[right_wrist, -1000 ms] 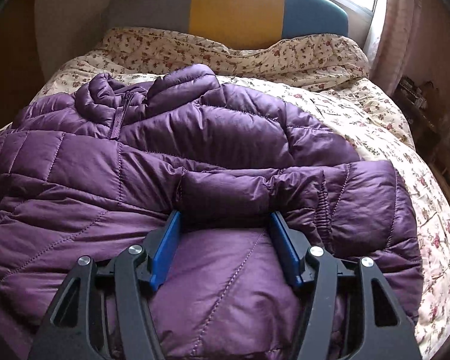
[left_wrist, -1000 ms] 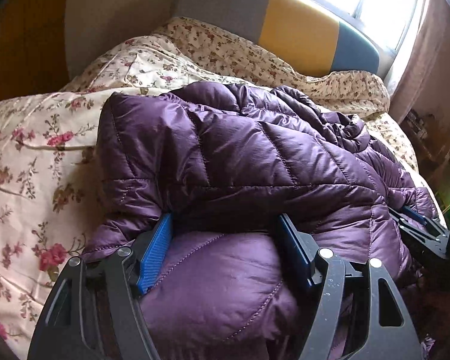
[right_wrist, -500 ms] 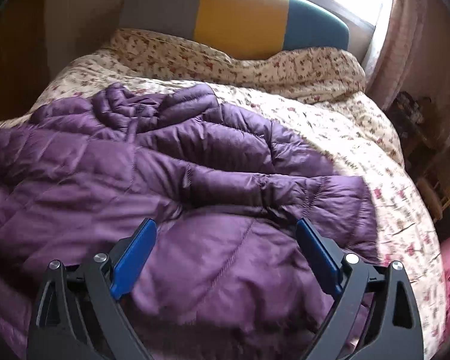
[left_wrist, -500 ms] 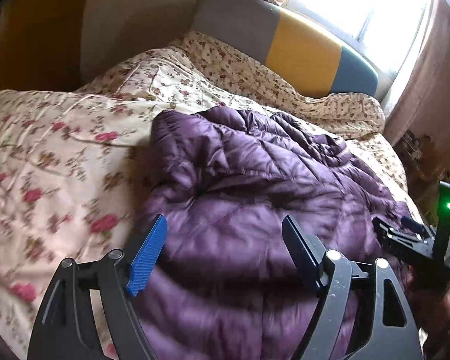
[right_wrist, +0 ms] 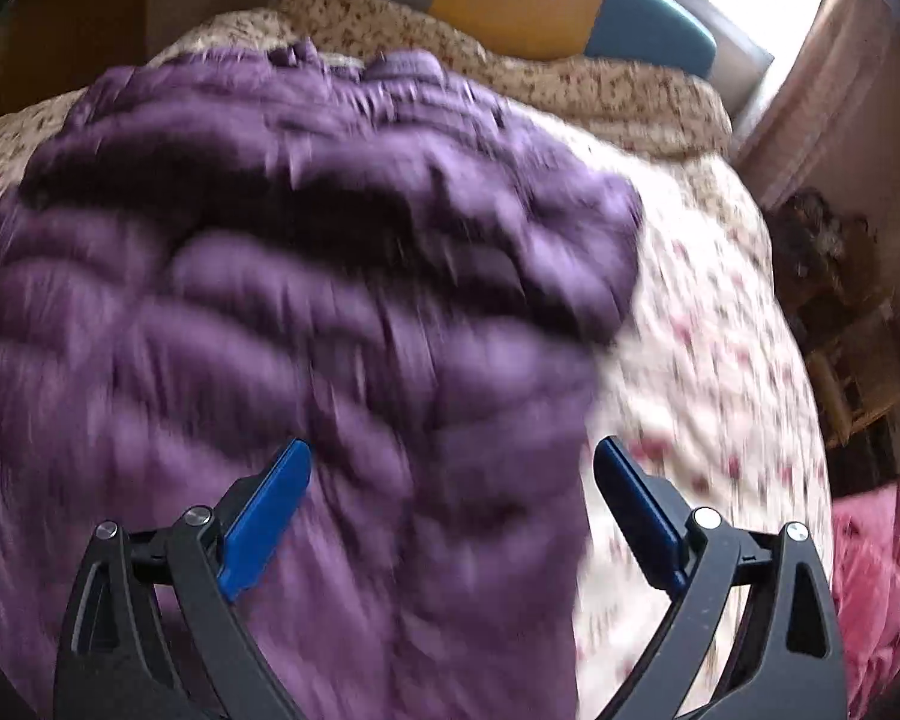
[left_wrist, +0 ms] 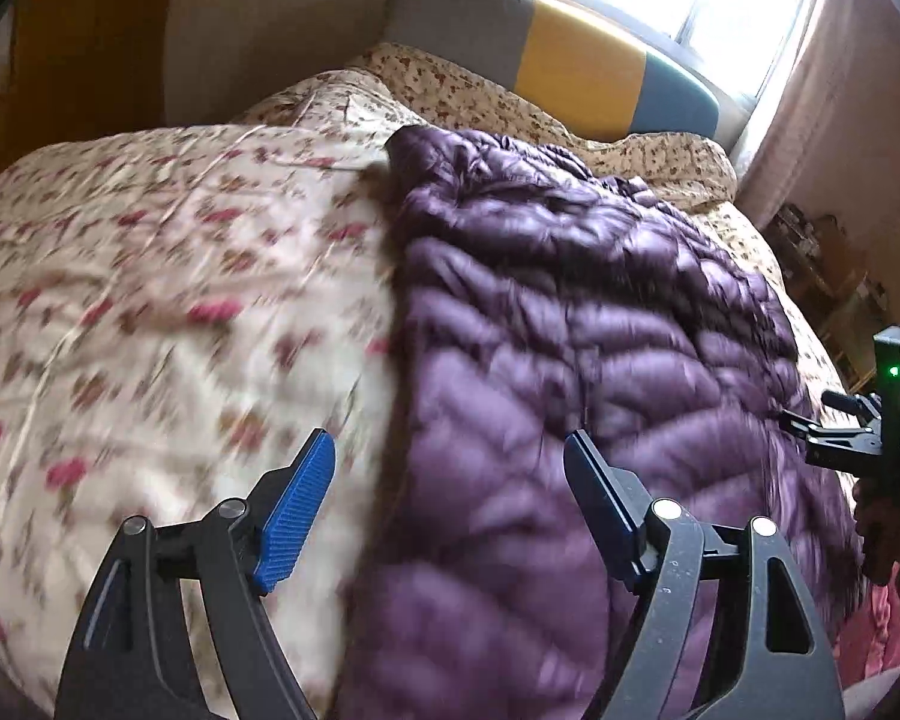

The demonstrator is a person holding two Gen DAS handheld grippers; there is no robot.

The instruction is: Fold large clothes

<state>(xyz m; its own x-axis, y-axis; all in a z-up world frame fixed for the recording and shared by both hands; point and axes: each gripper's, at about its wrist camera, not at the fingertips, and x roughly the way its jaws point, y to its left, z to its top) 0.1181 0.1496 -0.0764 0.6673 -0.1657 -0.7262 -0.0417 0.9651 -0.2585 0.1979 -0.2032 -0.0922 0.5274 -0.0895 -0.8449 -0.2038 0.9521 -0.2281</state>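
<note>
A purple quilted puffer jacket (left_wrist: 570, 330) lies folded on the floral bed cover; it also fills the left of the right wrist view (right_wrist: 270, 300). My left gripper (left_wrist: 450, 480) is open and empty, held above the jacket's left edge. My right gripper (right_wrist: 450, 480) is open and empty, above the jacket's right edge. The right gripper also shows at the far right of the left wrist view (left_wrist: 858, 438). Both views are blurred by motion.
The floral bed cover (left_wrist: 150, 300) spreads left of the jacket and also right of it (right_wrist: 720, 330). A grey, yellow and blue headboard (left_wrist: 570, 66) stands at the back under a bright window. Cluttered shelves (right_wrist: 840, 312) stand right of the bed. Pink fabric (right_wrist: 870, 570) lies at the lower right.
Both grippers have let go of the jacket fold, opened and pulled back and up. The jacket has dropped flat on the bed.
</note>
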